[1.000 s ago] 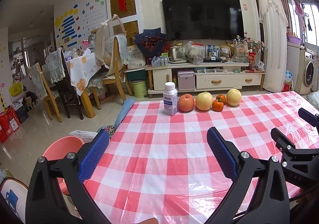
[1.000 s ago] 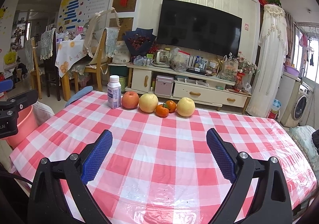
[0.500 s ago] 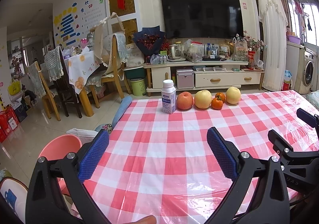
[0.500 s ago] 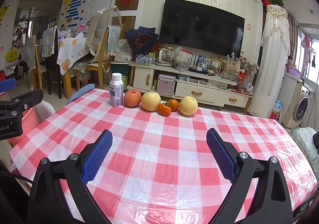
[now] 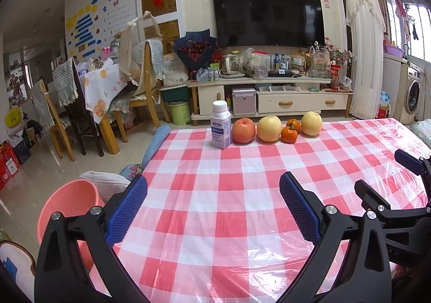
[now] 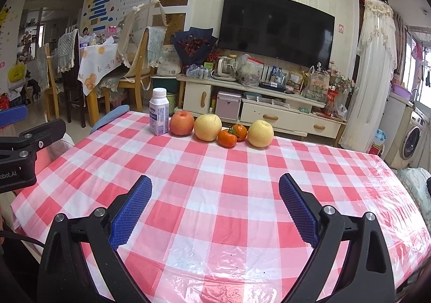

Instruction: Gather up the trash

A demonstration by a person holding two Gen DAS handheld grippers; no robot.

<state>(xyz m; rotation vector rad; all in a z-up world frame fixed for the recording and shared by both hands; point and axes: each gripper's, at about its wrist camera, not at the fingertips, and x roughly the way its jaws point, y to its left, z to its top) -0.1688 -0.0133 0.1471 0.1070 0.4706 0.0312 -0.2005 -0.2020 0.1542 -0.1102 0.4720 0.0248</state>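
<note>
Both the left tongs (image 5: 212, 203) and right tongs (image 6: 215, 202) gape wide, empty. The milk bottle (image 5: 221, 125) stands touching the red apple (image 5: 243, 130); a careless grab there could roll fruit off the bench (image 5: 242, 195).

Ahead of the grippers, a glossy, wrinkled plastic film covers the checked tablecloth (image 5: 215, 195); the white bottle (image 5: 221, 128) looks smooth plastic.
</note>
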